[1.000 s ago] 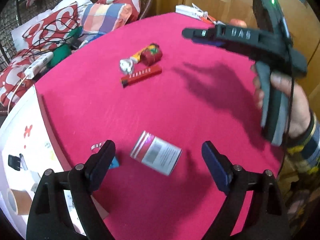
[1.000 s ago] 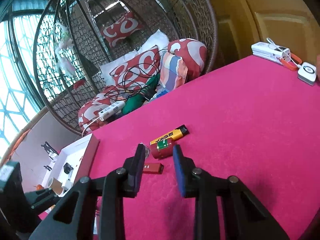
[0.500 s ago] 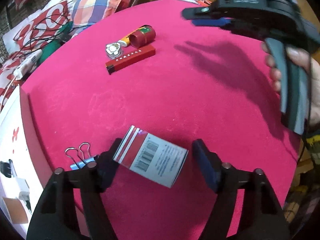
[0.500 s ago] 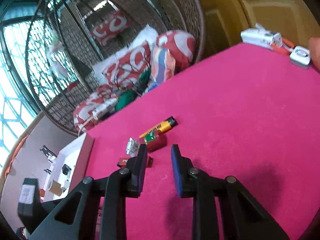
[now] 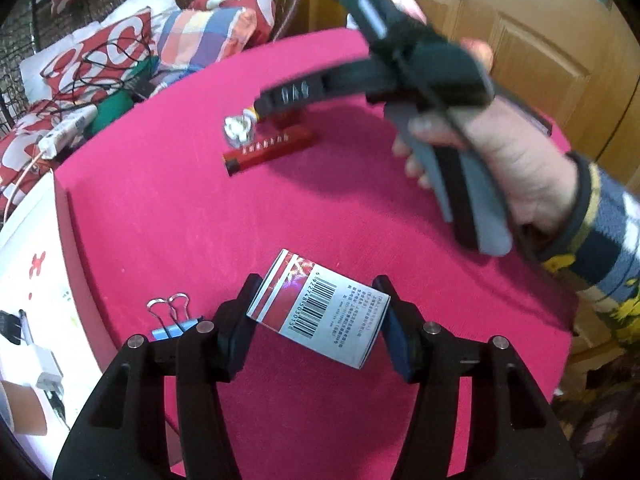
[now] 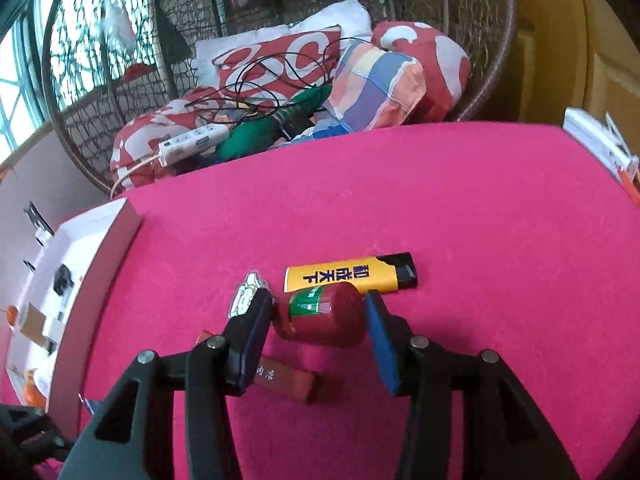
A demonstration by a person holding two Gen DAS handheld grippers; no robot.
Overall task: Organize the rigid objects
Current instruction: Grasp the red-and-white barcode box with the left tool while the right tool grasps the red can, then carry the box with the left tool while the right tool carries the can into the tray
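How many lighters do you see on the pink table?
1. The yellow lighter lies on the pink table, just behind the small red bottle. The long red box nearby might be another one, but I cannot tell.
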